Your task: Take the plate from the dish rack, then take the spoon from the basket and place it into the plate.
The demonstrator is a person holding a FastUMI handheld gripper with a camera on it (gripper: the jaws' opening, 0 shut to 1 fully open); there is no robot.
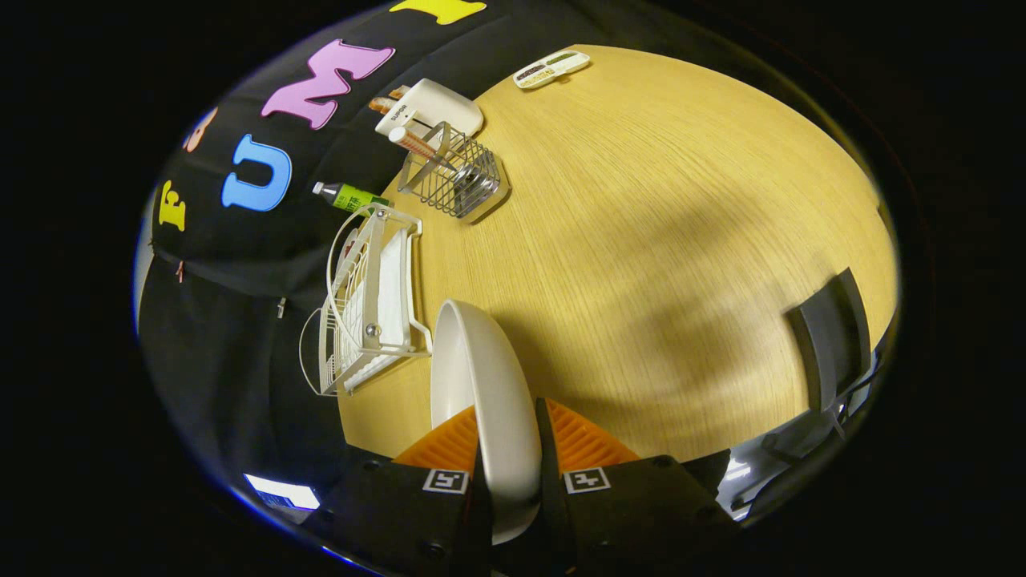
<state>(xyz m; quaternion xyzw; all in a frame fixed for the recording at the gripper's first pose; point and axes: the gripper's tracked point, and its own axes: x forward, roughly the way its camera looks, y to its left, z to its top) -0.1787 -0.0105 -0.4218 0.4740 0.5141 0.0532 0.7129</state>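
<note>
My gripper [506,457] is shut on a white plate [481,385], which stands on edge between the two fingers, lifted above the wooden table [657,240]. The white wire dish rack [369,304] lies beyond the plate to its left, by the table's edge, with a white tray in it. Farther off stands a wire basket [454,172] holding a spoon [417,144], whose light handle sticks up out of the basket.
A white box [433,108] sits behind the basket, and a green bottle [346,195] lies between basket and rack. A small flat label-like item [551,68] rests at the table's far edge. A dark chair back [834,336] stands to the right.
</note>
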